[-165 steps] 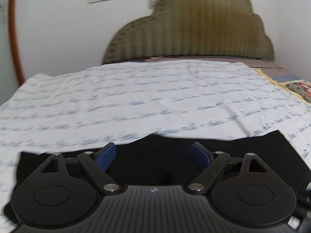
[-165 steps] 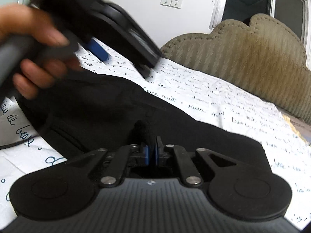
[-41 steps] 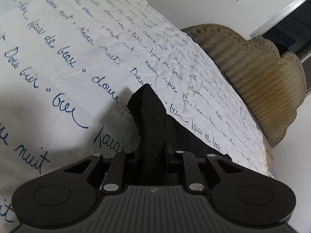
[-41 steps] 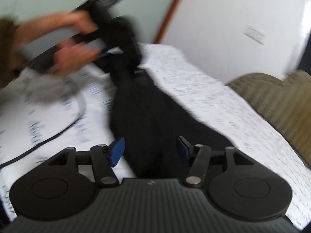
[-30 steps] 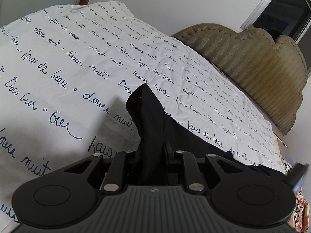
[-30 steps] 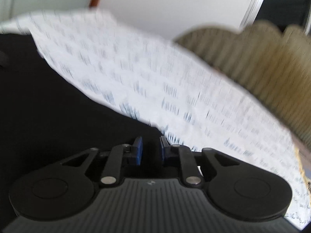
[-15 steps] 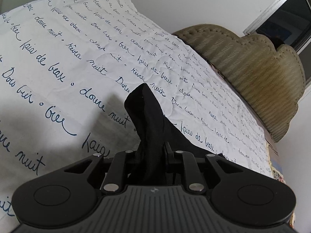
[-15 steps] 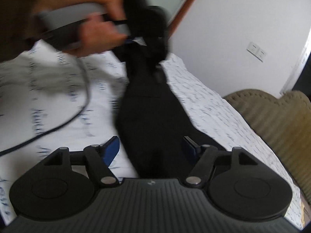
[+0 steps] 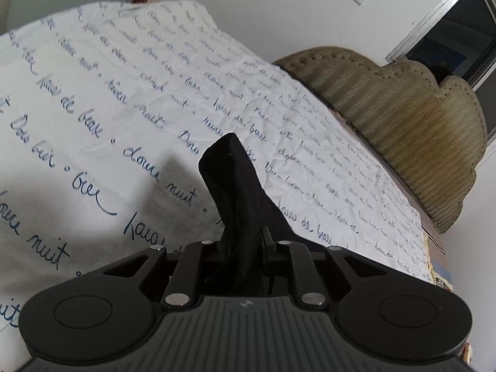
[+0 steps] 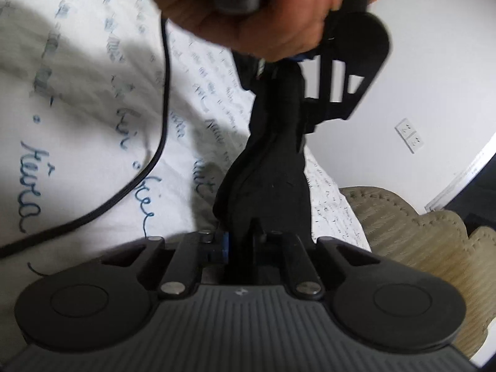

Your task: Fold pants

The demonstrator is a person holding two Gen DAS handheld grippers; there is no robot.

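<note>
The black pants (image 9: 235, 186) are held up above the bed. My left gripper (image 9: 240, 241) is shut on a bunched end of the pants, which sticks up past its fingers. In the right wrist view my right gripper (image 10: 240, 245) is shut on the pants (image 10: 272, 167) too. The cloth runs taut from it up to the left gripper (image 10: 288, 62), held in a hand just above and ahead.
The bed (image 9: 93, 93) has a white sheet with blue handwriting. A padded olive headboard (image 9: 403, 117) stands at the far end. A black cable (image 10: 155, 155) hangs across the sheet on the left. White walls with sockets stand behind.
My right gripper was open half a second ago and has shut on the pants close below the left gripper. The left gripper keeps its hold and has barely moved.
</note>
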